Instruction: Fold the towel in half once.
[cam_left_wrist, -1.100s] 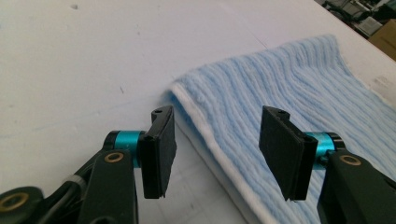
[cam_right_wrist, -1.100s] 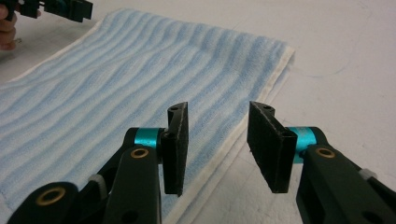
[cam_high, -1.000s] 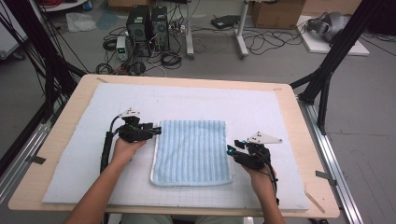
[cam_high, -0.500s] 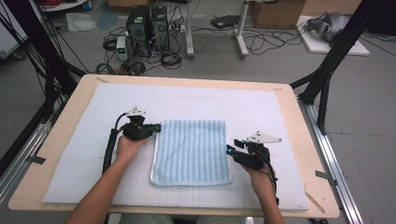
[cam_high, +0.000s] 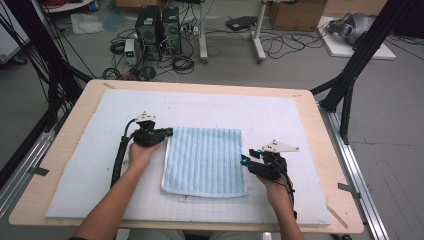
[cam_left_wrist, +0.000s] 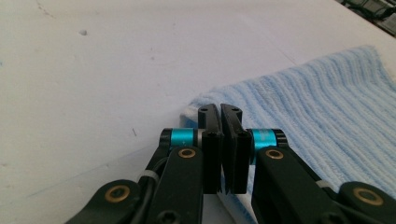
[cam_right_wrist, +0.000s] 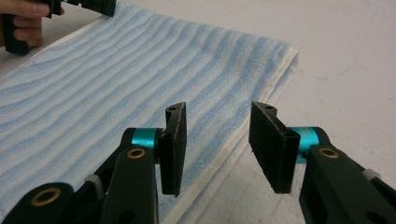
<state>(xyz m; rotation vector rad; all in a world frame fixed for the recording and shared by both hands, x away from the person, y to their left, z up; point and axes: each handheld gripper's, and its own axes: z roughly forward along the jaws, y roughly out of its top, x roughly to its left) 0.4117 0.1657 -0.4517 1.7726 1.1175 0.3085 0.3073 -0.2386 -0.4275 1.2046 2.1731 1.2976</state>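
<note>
Towel (cam_high: 205, 160) lies flat on the white mat (cam_high: 75, 165) at mid-desk (cam_high: 60, 130), folded. We have the left tool (cam_left_wrist: 220, 110) at the far left corner with its jaws just closed together; whether cloth is pinched between them we cannot tell. The right tool (cam_right_wrist: 217, 116) stands half open over the near right edge, gripping nothing. We judge the corner-gripping step is under way; next, the right tool must close on its edge.

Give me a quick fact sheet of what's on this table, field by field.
Item: folded blue striped towel
Surface: white mat on a wooden table
Left gripper: jaws just closed, at the towel's far left corner; whether cloth is pinched cannot be told
Right gripper: jaws open, straddling the towel's right edge, not pressing
Floor behind: computer towers, cables
</note>
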